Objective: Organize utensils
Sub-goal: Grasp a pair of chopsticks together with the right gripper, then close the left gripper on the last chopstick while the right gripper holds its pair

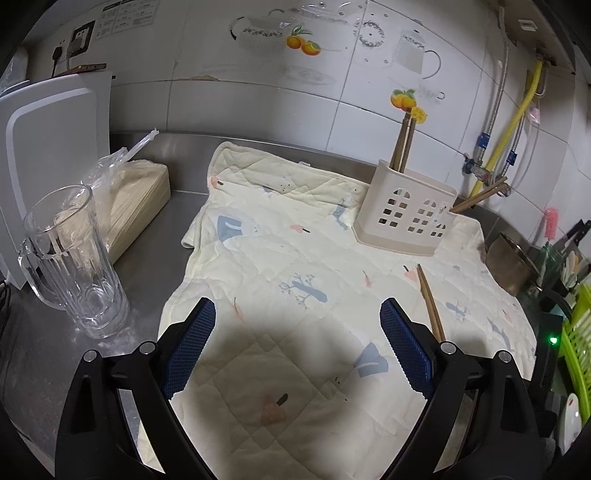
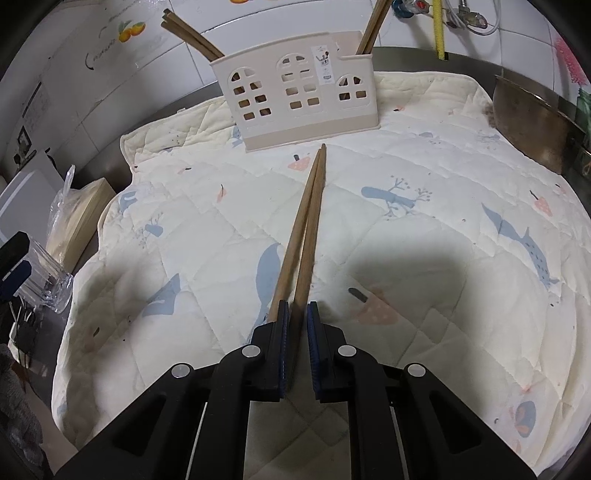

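At the bottom centre of the right wrist view, our right gripper point(image 2: 296, 314) is clenched on a pair of wooden chopsticks point(image 2: 308, 214) whose tips point up the frame toward the beige holder point(image 2: 295, 96) on the quilted cloth point(image 2: 443, 258). Low in the left wrist view, our left gripper point(image 1: 297, 332) hangs spread wide, grasping nothing, over the cloth.

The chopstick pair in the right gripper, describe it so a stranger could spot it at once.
On the cream quilted mat, in front of the beige utensil holder with window cutouts, a wooden chopstick pair lies flat. Unlike the chopsticks standing in the holder, the right gripper is closed on its near end.
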`<state>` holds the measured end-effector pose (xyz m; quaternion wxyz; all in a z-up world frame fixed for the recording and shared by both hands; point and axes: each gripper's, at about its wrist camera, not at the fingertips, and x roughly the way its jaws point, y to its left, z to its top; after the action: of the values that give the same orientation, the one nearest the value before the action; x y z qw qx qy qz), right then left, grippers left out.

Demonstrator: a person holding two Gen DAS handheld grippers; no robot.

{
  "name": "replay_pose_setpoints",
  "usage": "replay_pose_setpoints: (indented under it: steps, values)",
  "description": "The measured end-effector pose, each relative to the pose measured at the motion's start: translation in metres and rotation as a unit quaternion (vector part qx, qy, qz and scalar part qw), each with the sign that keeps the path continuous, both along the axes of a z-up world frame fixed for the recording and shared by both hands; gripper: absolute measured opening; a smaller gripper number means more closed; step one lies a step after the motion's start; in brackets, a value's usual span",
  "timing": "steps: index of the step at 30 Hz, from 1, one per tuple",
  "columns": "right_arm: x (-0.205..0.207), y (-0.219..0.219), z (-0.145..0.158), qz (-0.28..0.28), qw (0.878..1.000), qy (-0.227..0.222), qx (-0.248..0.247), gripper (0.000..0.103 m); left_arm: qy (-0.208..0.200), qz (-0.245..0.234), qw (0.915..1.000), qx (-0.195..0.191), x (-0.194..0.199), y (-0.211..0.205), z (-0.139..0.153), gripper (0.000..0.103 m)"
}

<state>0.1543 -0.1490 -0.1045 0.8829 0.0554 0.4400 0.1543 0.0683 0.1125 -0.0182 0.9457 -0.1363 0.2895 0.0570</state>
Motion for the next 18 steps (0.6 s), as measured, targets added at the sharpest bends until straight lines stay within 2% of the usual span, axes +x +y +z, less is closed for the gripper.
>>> replay_pose_setpoints:
  steps: [5, 11, 18]
  values:
    - [0.001, 0.004, -0.002, -0.001, 1.000, -0.009, -0.009, 0.009, 0.002, -0.006, 1.0000, -0.001, 0.000, -0.005, -0.001, 0.090]
    - [-0.001, -0.002, 0.001, -0.007, 1.000, -0.016, 0.002, 0.008, 0.010, -0.021, 0.9997, -0.003, -0.002, -0.017, -0.008, 0.090]
    - [-0.013, -0.024, 0.026, -0.018, 0.998, -0.065, 0.005, 0.007, 0.023, -0.052, 0.9984, -0.002, -0.001, -0.044, -0.016, 0.089]
